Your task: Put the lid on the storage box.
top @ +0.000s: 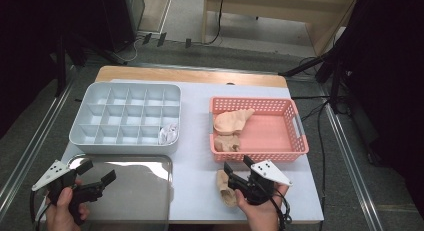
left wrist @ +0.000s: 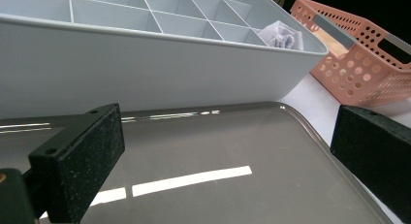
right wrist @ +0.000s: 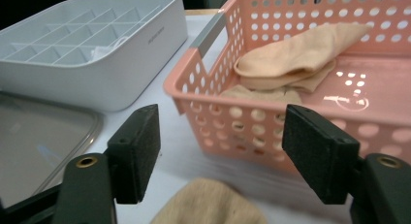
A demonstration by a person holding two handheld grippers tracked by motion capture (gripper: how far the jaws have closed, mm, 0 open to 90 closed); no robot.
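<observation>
Sock (top: 226, 188) lies on the bench at six o'clock of the basket (top: 299, 122), under my spread right tool (top: 237, 167), ready for pickup; left tool (top: 98, 172) idles spread over the tray (top: 150, 191).

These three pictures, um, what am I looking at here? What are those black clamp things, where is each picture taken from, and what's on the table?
A person sits at a table holding a hand tool in each hand, each ending in a two-jaw claw. The high view looks down from above: the left claw sits over a shiny metal tray, and the right claw sits beside a beige sock lying on the table. The other two pictures come from cameras riding on each claw, looking out between its black jaws. Also on the table are a grey divided box with a white bundle in one corner cell, and a pink basket holding more beige socks. Both claws are open and hold nothing.
</observation>
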